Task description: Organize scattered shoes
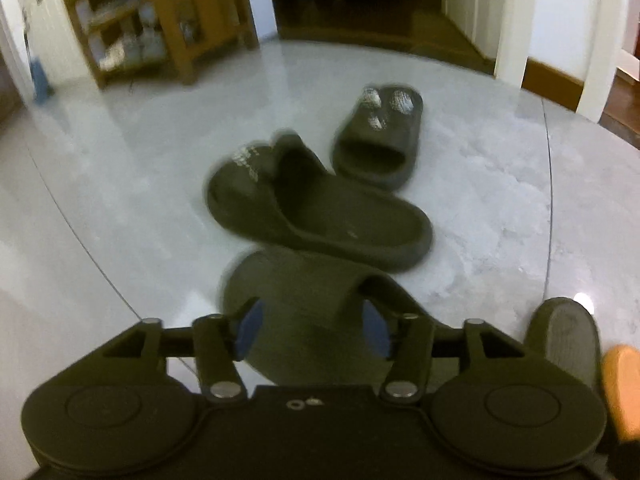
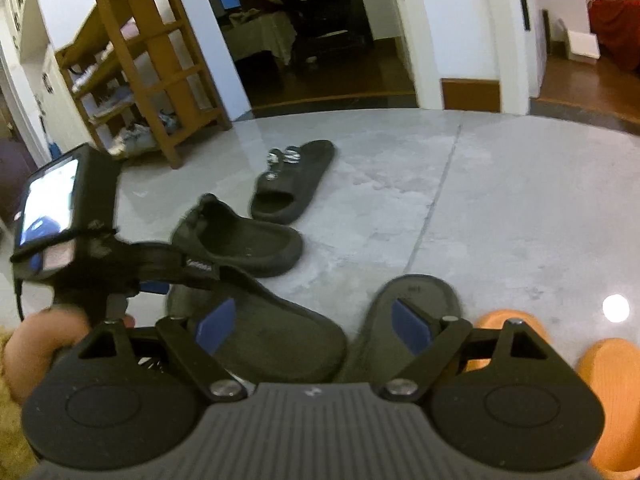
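While both tongs are held low over the grey floor [image 2: 500,200], this is seen:
Left gripper [image 1: 312,330]: jaws apart, nothing clamped, nearest dark slide [image 1: 296,300] seen between the pads.
Right gripper [image 2: 316,326]: jaws apart, empty, above two dark slides.
Orange slippers [image 2: 608,384]: beside the right-hand dark slide [image 2: 412,300].
Farther: clog-like slide [image 1: 320,216], then decorated slide [image 1: 380,136], apart.
Farthest: wooden rack [image 2: 152,64] at the wall.

Dim indoor light, greenish cast. Lamp glare on glossy floor [image 2: 520,216] at 4 o'clock. Motion blur throughout. Fisheye bending, dark corners at 1 and 11 o'clock.
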The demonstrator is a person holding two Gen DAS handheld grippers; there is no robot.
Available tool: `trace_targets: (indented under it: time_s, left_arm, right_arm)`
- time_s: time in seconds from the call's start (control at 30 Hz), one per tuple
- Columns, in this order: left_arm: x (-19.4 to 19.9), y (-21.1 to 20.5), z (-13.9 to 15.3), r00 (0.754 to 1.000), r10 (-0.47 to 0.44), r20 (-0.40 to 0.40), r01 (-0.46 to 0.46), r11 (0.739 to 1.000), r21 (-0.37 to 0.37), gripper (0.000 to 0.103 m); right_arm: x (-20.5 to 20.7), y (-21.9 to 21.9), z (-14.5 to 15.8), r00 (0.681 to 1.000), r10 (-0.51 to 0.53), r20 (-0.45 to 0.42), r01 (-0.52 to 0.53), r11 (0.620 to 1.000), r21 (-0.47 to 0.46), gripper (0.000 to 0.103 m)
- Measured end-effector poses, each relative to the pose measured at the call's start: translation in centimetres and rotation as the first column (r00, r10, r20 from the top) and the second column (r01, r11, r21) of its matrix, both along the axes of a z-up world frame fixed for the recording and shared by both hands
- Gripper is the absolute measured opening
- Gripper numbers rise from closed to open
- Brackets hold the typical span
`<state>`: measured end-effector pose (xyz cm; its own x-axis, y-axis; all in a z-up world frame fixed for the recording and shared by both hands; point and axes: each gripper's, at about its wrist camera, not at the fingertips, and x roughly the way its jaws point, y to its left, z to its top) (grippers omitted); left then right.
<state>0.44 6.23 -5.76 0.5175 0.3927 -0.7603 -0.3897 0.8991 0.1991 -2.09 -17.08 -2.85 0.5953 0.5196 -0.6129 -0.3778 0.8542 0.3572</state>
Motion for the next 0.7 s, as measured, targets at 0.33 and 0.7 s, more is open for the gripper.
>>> trace_targets:
  time_s: [0.33,0.7]
  left_arm:
    - [-1.5,9.8,-2.6,0.981,0.096,-0.170,-0.131,0.969,-0.210,0.064]
    - [-1.2,11.8,-5.3,0.963,0.052,-0.265,-0.113,0.969,-0.219,0.064]
  right_arm:
    - [5.3,9.9,-2.7,0.972,0.219,-0.086,-0.216,0.976,0.038,0.088]
    - [10.0,16.1,-8.1,0.934,0.245,-0.260,-0.224,0.969,0.107,0.067]
